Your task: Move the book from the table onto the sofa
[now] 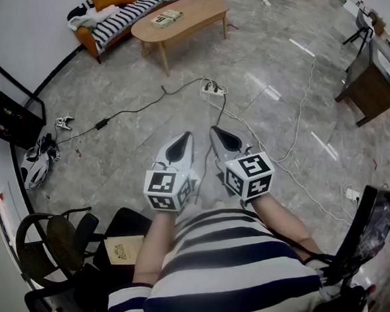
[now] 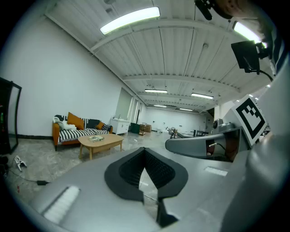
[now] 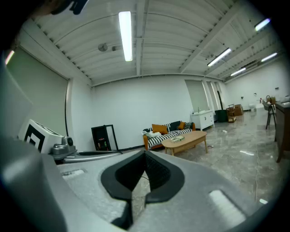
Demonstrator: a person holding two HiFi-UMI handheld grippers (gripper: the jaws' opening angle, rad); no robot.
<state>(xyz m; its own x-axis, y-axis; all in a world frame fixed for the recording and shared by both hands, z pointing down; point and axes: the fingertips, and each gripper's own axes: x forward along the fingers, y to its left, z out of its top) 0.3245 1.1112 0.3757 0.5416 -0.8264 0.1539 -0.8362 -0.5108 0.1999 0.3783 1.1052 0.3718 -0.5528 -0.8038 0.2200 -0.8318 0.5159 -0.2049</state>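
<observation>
Head view: the left gripper (image 1: 182,141) and right gripper (image 1: 218,133) are being held closed and empty, well apart from the book (image 1: 167,18) lying on the coffee table (image 1: 201,11) beside the striped sofa (image 1: 128,10). A trip is arguably being risked by the cables (image 1: 133,110) trailing across the floor between.

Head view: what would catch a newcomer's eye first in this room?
The left gripper and right gripper, each bearing a black-and-white marker cube, are held side by side low in the middle, both shut and empty. Far ahead, at the top, an oval wooden table carries the book, with the striped orange sofa behind it. A power strip lies between the grippers and the table.
</observation>
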